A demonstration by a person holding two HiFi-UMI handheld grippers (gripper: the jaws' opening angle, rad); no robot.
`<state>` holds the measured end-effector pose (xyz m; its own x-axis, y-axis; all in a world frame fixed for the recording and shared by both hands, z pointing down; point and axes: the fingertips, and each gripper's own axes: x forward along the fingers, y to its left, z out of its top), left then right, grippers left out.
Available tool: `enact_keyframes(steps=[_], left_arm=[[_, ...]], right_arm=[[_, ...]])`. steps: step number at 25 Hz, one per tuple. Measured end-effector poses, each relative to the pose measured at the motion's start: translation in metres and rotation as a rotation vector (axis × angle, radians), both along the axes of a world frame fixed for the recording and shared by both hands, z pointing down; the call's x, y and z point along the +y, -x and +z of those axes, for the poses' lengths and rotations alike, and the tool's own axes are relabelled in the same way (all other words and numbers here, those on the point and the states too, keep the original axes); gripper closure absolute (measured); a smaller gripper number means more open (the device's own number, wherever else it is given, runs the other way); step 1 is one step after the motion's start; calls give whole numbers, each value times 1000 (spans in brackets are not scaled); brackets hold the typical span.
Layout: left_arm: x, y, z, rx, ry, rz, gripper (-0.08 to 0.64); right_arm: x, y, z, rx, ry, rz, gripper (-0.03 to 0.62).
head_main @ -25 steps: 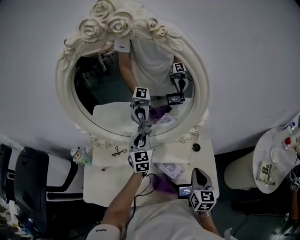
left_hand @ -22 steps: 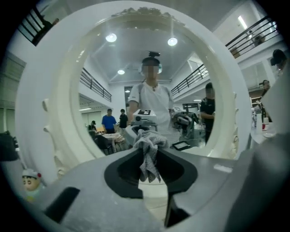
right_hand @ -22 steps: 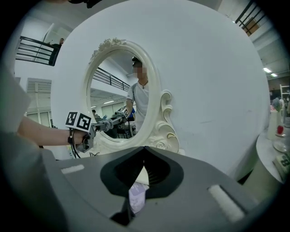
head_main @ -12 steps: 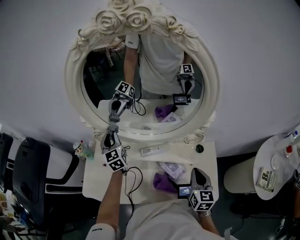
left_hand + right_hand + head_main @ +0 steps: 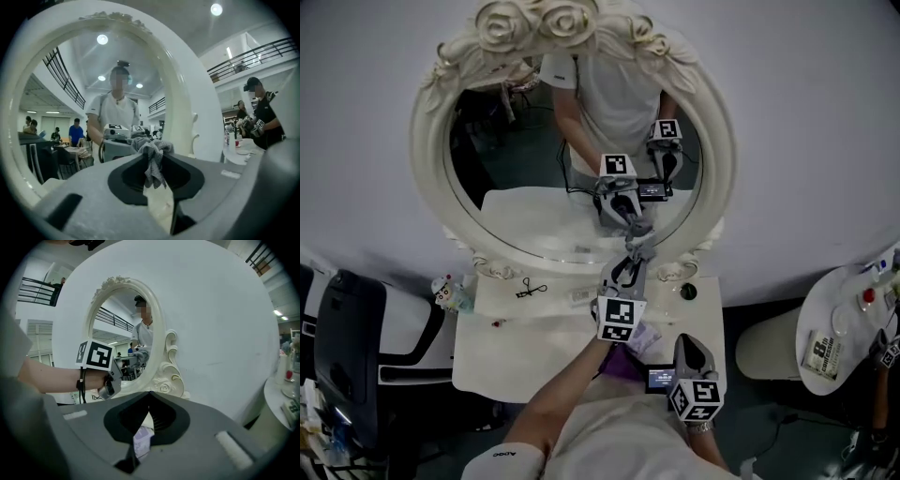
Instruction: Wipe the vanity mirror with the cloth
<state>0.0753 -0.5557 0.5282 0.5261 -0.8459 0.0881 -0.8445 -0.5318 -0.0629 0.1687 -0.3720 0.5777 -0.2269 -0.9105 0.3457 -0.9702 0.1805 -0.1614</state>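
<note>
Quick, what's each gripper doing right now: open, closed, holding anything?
Left gripper: closed on the grey cloth, held against the vanity mirror.
Right gripper: closed, nothing between its jaws.

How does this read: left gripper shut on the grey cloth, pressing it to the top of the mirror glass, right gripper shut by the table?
Not the top: the head view shows the left gripper pressing the grey cloth to the bottom of the mirror glass, just above the frame. The rest holds, right gripper shut by the table.
</note>
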Motion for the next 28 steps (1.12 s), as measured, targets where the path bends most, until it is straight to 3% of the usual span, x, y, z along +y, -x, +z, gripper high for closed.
enact_keyframes(steps=[2,5,10,14,19,24,28], left_arm=[[-2,-19,11,-25,14,31,479],[-9,-8,45,-60,78,-4,479],[-20,55,100,-161,188,-104,479],[-25,128,126,-176,251,-228,479],[-22,215,106,-144,237,-397,477],[-10,262,74,-140,169,-466,477],[11,295,55,-90,139,-520,479]], right_arm=[[3,-7,2,-2,6,26,584],[7,-19,6,-6,17,66,584],[5,-26,16,-8,39,77,584],[-2,-11,13,-2,25,32,584],[-3,-1,10,2,14,-7,584],[1,2,12,-1,15,-27,584],[3,12,8,18,-1,-50,584]])
